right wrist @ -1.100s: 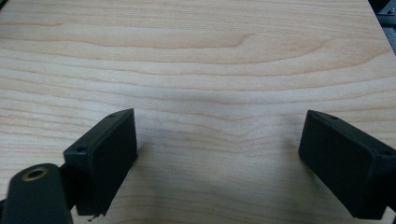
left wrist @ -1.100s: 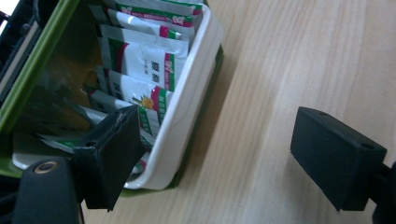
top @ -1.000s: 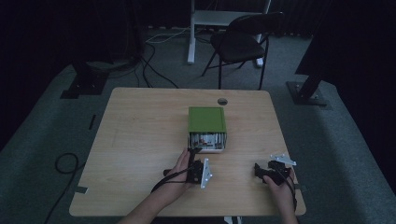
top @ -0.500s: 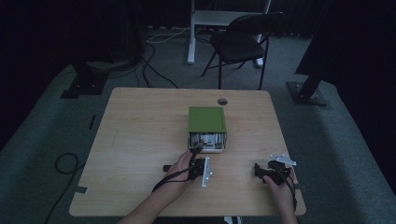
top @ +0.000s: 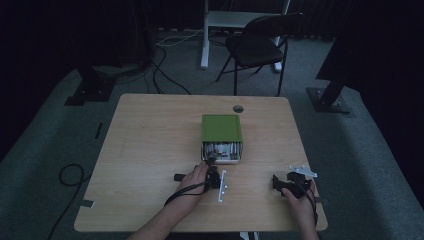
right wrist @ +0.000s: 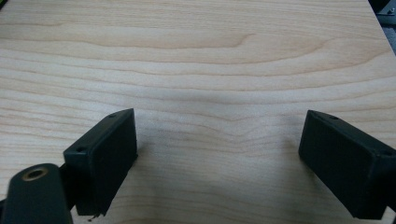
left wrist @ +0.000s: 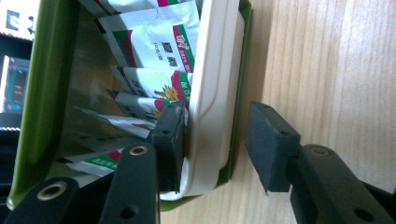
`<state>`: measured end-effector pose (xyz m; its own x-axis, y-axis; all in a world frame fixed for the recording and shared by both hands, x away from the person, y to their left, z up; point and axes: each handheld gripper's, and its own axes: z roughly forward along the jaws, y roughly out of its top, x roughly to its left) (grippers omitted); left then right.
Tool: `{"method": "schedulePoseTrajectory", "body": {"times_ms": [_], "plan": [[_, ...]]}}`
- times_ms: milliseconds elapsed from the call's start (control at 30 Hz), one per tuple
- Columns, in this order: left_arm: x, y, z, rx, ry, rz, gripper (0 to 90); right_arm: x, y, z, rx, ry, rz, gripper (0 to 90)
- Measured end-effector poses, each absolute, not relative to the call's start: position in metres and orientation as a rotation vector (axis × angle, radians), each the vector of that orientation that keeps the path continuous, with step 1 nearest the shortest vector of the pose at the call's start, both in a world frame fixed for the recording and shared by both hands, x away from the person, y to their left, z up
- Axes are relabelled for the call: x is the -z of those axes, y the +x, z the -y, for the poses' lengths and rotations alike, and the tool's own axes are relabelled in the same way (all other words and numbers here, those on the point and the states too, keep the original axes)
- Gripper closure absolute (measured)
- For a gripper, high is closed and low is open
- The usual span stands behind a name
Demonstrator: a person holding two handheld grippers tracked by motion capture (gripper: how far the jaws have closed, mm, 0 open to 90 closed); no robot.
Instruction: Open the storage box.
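Meanwhile, at a pale wooden table (top: 150, 150), a person is working a two-jaw tool in each hand over a green box (top: 221, 128) lying near the table's middle, its open end facing the person and showing a white inner tray (left wrist: 212, 93) packed with white, red and green sachets (left wrist: 159, 44). The left gripper (left wrist: 215, 149) is reaching into that open end, its jaws having just been closing: one pad is pressing against the tray wall from inside, among the sachets, while the other is standing off outside the green rim with wood grain showing in the gap (so the jaws are straddling the wall, not yet clamping it). The right gripper (right wrist: 217, 154) is resting well apart toward the near right corner, its jaws spread wide over bare wood, holding nothing.
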<state>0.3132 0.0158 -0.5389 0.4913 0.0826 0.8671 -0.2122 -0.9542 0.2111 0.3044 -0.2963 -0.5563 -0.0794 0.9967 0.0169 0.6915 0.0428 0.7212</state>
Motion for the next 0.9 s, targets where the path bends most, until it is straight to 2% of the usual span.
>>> {"method": "schedulePoseTrajectory", "body": {"times_ms": [133, 267, 433, 600, 900], "plan": [[0.54, 0.315, -0.014, -1.458, 2.455, 0.113, 60.0, 0.556, 0.304, 0.296, -0.794, 1.698, -1.824, 11.2], [0.542, 0.318, -0.014, -1.487, 2.461, 0.111, 64.9, 0.556, 0.304, 0.296, -0.794, 1.697, -1.824, 11.2], [0.544, 0.321, -0.013, -1.522, 2.441, 0.145, 65.0, 0.556, 0.304, 0.296, -0.794, 1.697, -1.824, 11.2], [0.546, 0.323, -0.012, -1.546, 2.457, 0.132, 71.2, 0.556, 0.304, 0.296, -0.794, 1.698, -1.824, 11.2], [0.544, 0.324, -0.012, -1.542, 2.479, 0.174, 72.5, 0.556, 0.304, 0.296, -0.794, 1.698, -1.824, 11.2]]}}
